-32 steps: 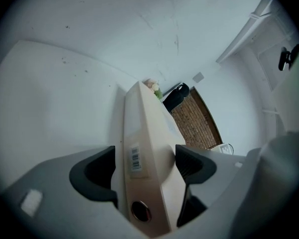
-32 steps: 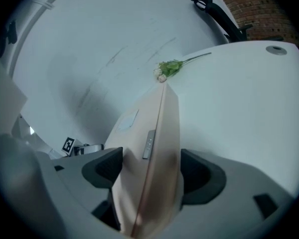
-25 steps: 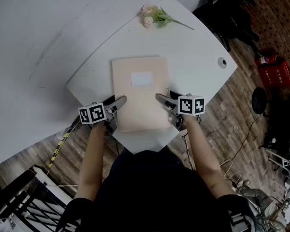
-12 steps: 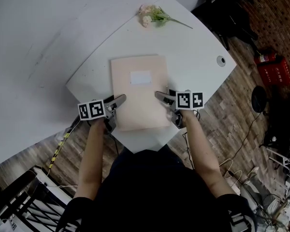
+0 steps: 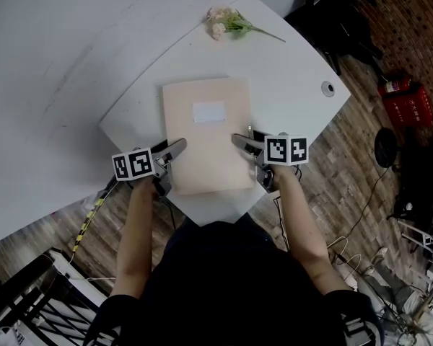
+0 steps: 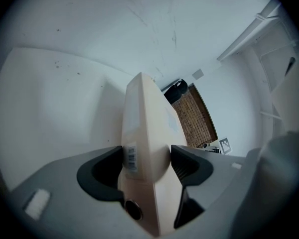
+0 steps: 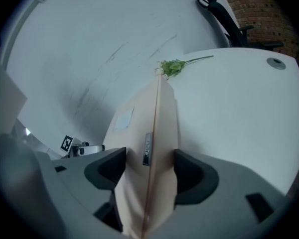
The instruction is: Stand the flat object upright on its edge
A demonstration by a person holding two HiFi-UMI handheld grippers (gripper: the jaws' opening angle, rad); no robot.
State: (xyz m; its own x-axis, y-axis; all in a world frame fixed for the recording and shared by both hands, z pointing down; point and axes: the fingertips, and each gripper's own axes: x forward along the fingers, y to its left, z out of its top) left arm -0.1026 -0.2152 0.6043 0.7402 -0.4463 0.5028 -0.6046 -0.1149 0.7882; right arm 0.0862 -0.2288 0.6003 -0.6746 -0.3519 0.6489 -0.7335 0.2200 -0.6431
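Beige folder (image 5: 206,132) on white table (image 5: 292,67), left tongs (image 5: 179,148), right tongs (image 5: 238,141)

head view: high above, facing steeply down on table (image 5: 296,63); far.
left gripper view: close, along folder (image 6: 144,128) edge, toward what seems a wall (image 6: 139,24).
right gripper view: close, same folder, opposite side.
shared: folder, table; flower (image 7: 172,66) in head and right.

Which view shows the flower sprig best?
The head view: the whole flower sprig lies unobstructed on the table. The right gripper view shows it small, beyond the folder; the left gripper view misses it.
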